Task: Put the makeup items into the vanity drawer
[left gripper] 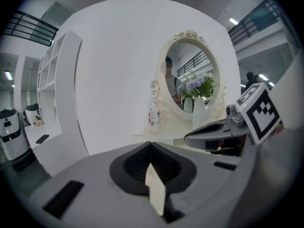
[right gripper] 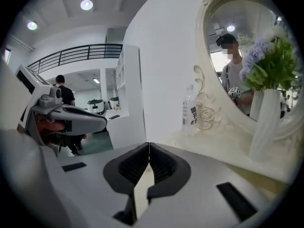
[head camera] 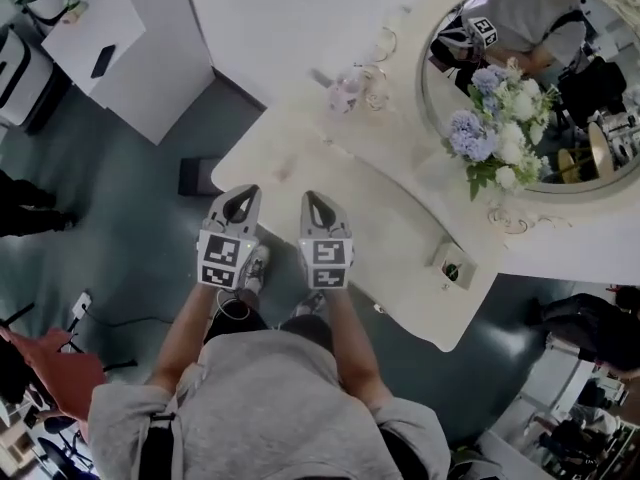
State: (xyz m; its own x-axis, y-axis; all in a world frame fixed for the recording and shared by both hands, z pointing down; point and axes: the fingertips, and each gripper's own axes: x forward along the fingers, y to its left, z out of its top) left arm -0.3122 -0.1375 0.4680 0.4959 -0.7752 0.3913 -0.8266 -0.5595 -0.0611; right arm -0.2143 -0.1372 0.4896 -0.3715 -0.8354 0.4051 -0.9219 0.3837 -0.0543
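Left gripper [head camera: 243, 194] and right gripper [head camera: 313, 199], both clenched empty, side by side at the vanity [head camera: 400, 208] edge. Bottles [head camera: 347, 90] stand upright ahead, slightly rightward, nearer the right gripper.

Desk [head camera: 380, 208] cream, matt, smooth; mirror [head camera: 520, 18] glossy glass; left tongs [left gripper: 151, 145], right tongs [right gripper: 149, 145] matt grey plastic; bottle [right gripper: 189, 113] clear plastic.

The mirror [head camera: 580, 118] ran off the head view's right edge. The small items [head camera: 347, 90] beside it were too blurred to tell what they were.
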